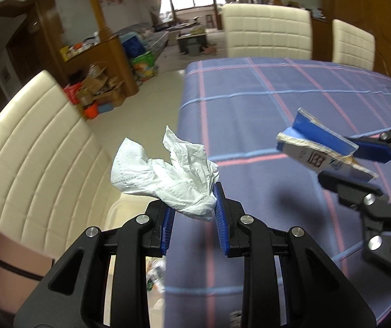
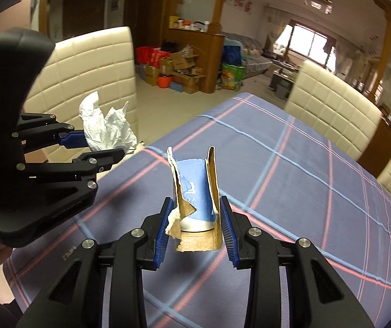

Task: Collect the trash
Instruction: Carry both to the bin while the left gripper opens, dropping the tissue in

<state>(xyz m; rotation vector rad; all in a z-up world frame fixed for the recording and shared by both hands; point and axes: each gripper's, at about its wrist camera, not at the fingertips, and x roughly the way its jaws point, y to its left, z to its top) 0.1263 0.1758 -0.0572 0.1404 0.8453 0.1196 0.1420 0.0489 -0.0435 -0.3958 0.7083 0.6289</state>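
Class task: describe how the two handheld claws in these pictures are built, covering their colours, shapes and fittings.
The left claw and the right claw look alike: matte black angular linkage arms with triangular cut-outs, joined by round silver pins. Each finger ends in a blue ribbed pad. Seen from the right wrist view, the left claw carries a curved black handle above its body. No cables show.

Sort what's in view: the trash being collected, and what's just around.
Job:
- tissue, crumpled, clamped in the left gripper
- torn carton, blue and cardboard, clamped in the right gripper

Just around:
- table with checked cloth
- chairs, cream
- boxes stacked on the floor
- orange bucket
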